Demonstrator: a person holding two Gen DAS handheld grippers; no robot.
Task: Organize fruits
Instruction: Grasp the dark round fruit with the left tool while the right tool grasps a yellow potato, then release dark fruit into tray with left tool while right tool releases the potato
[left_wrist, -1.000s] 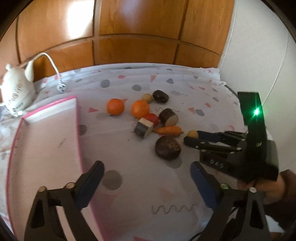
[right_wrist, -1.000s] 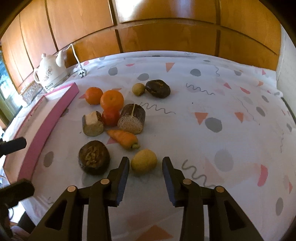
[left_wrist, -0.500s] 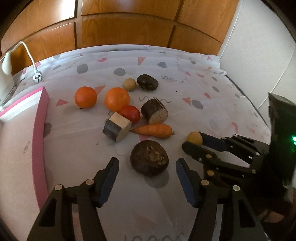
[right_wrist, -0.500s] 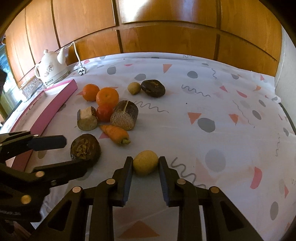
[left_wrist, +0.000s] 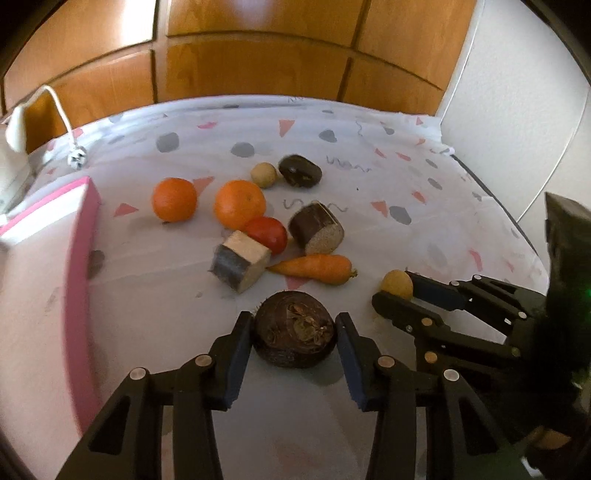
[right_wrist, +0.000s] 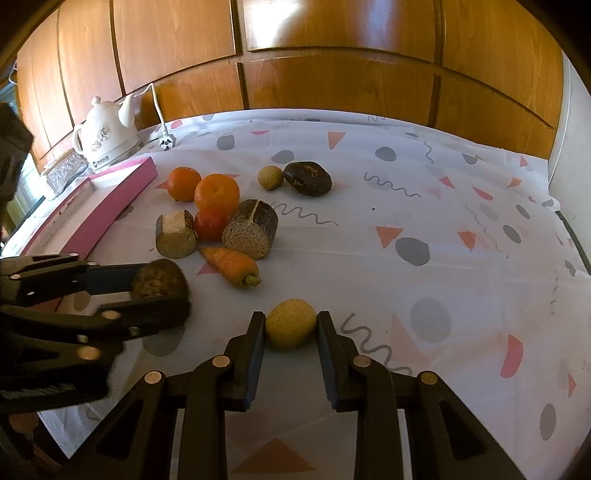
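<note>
The left gripper (left_wrist: 294, 334) clamps the dark brown round fruit (left_wrist: 294, 339); the right gripper (right_wrist: 291, 328) pinches the small yellow fruit (right_wrist: 290, 324) (both low over the patterned tablecloth (right_wrist: 424, 206)).

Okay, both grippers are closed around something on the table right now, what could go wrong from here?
The left gripper pinches the dark brown wrinkled round fruit by its curved sides, so it may slip on lifting. The right gripper holds the small yellow round fruit at the fingertips only. Both grippers sit close together and could collide.

Left gripper (left_wrist: 294, 338): fingers closed against a dark round fruit (left_wrist: 294, 339). Right gripper (right_wrist: 291, 330), at its 2 o'clock: apparently clamping a yellow fruit (right_wrist: 291, 324).
</note>
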